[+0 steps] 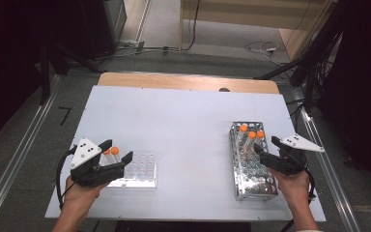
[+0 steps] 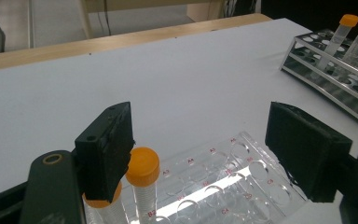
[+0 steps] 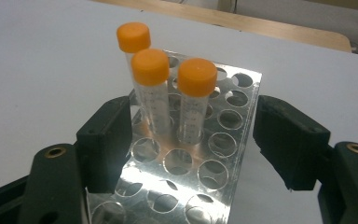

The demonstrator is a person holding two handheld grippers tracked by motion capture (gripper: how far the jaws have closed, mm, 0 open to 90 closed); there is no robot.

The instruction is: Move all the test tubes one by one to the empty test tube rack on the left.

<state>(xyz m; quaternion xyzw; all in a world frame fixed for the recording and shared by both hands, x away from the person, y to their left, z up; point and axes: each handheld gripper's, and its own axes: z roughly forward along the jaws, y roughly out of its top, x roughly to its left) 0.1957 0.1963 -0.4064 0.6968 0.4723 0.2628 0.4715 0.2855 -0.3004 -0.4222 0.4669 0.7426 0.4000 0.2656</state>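
We hover the right tongs [image 3: 193,140] over the metal rack [image 1: 251,181] by the table's right edge, jaws spread wide and gripping nothing, with three orange-capped tubes [image 3: 150,88] standing at the rack's far end just ahead of them. The risk here, as we judge it: the tubes stand close together, so a jaw coming in at the nearest one could nudge its neighbour, tilt it in its hole or drag the light rack across the table [image 1: 183,125]. The right hand [image 1: 294,186] comes in low from the near edge, tongs angled forward and down. On the other side, the left tongs [image 1: 118,154] sit released above the clear plastic tray [image 1: 142,176] near the front-left corner. Two more capped tubes [image 2: 142,179] stand right against one jaw, so a careless swing could topple them. The left hand [image 1: 79,193] holds level.
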